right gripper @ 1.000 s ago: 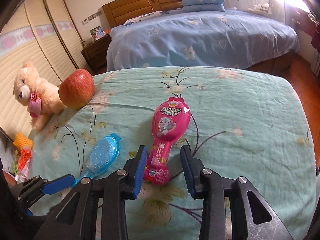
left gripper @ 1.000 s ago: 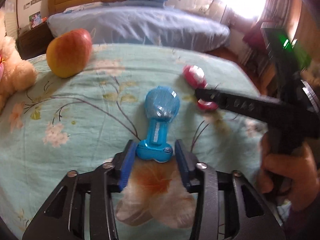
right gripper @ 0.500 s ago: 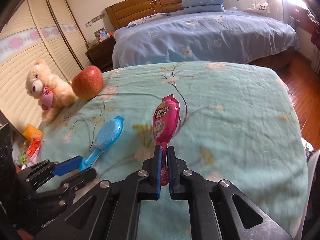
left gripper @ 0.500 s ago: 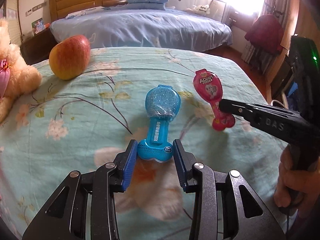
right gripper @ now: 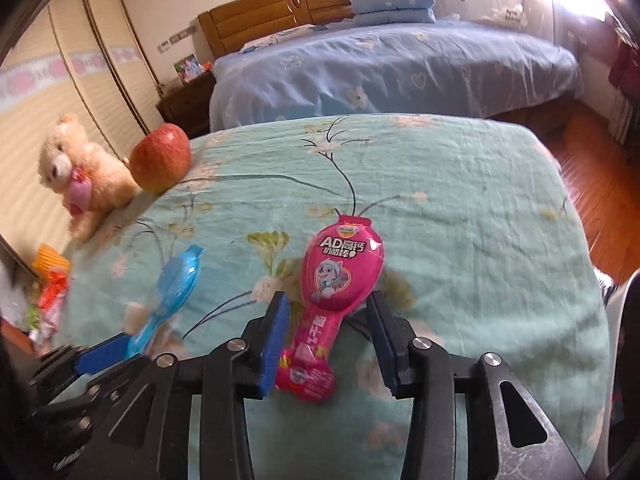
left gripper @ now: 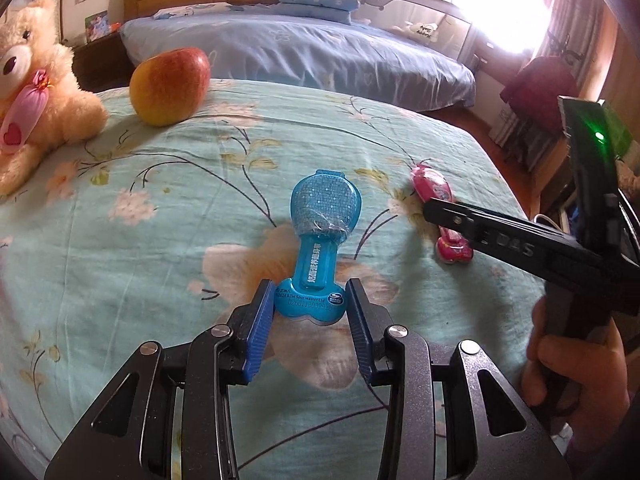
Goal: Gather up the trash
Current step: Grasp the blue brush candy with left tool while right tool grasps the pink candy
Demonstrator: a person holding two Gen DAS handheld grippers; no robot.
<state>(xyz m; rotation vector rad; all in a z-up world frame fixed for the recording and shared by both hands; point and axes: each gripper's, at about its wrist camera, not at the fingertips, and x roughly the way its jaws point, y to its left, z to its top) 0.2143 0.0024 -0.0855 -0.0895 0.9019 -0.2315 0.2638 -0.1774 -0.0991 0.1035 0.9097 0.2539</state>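
Pink wrapper [right gripper: 338,300] lies lengthwise, handle toward the spread right tool [right gripper: 330,340].

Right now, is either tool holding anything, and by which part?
Nothing held. Left tool is open around the blue wrapper's handle end; right tool is open around the pink wrapper's neck.

Both wrist views low, close, facing headboard; share green bedspread [left gripper: 168,216].

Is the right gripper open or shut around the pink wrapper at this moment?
Open. The right gripper has its jaws spread on either side of the pink wrapper, with visible gaps, so the wrapper lies flat on the bedspread, not clamped.
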